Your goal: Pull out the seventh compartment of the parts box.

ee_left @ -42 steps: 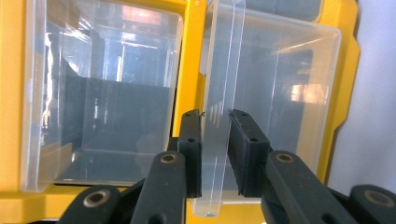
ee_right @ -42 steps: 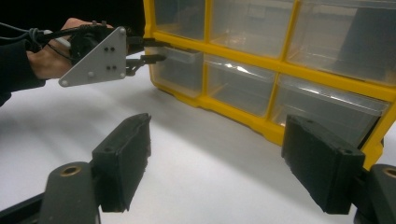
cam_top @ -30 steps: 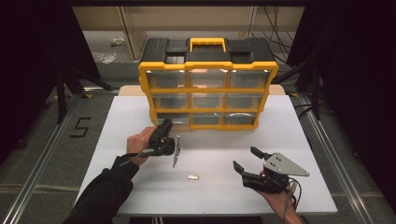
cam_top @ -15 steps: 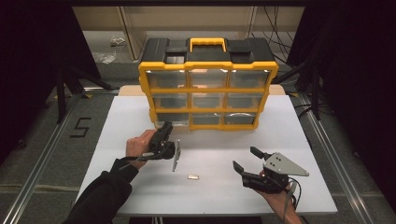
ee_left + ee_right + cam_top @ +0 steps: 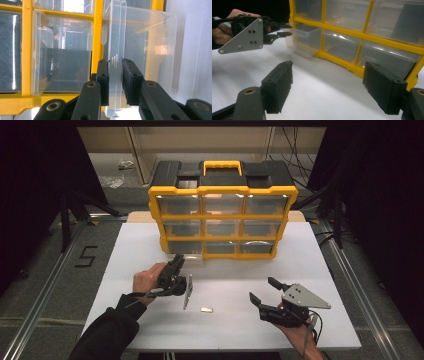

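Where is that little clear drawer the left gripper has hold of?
The clear drawer sticks out of the yellow organizer's bottom-left slot, its front tab pinched in the left gripper.

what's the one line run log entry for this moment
left tongs: shut on clear drawer lip, bottom-left bay | right tongs: open, idle on table | organizer: upright

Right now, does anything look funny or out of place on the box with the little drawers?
Yes. On the yellow organizer, the bottom-left clear drawer sticks out while the others sit flush. The left gripper pinches its front lip. A small pale piece lies loose on the white table.
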Demonstrator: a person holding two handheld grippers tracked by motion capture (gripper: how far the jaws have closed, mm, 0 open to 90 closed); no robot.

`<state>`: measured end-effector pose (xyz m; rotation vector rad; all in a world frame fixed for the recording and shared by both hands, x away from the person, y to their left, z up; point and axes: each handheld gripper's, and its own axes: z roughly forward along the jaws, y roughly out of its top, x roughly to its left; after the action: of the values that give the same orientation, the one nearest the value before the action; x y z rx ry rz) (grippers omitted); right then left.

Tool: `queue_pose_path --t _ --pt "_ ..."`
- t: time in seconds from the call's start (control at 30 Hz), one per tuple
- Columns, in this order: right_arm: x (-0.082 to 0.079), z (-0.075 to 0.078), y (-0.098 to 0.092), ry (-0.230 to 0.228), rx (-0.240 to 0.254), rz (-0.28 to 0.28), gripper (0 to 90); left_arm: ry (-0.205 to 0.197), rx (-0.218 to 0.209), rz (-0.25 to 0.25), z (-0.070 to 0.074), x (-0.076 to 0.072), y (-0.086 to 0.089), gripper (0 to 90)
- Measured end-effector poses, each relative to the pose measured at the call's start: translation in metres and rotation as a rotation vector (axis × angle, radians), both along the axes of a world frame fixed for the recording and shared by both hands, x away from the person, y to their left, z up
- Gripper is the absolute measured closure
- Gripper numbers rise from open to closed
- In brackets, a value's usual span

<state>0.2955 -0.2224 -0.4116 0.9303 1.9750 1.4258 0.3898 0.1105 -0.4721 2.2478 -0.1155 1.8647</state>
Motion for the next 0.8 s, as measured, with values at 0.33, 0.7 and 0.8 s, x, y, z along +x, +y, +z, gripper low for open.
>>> queue_pose_path --t 0.33,0.7,0.8 --pt "0.001 0.000 0.002 -0.002 -0.001 0.009 24.9 -0.002 0.000 -0.003 0.000 -0.006 0.001 76.5" --pt "0.001 0.000 0.002 -0.002 -0.002 0.008 25.0 0.001 -0.010 -0.013 -0.001 -0.011 0.002 76.6" --pt "0.001 0.000 0.002 -0.001 -0.001 0.008 24.9 -0.008 -0.002 -0.018 -0.002 -0.013 0.002 76.8"
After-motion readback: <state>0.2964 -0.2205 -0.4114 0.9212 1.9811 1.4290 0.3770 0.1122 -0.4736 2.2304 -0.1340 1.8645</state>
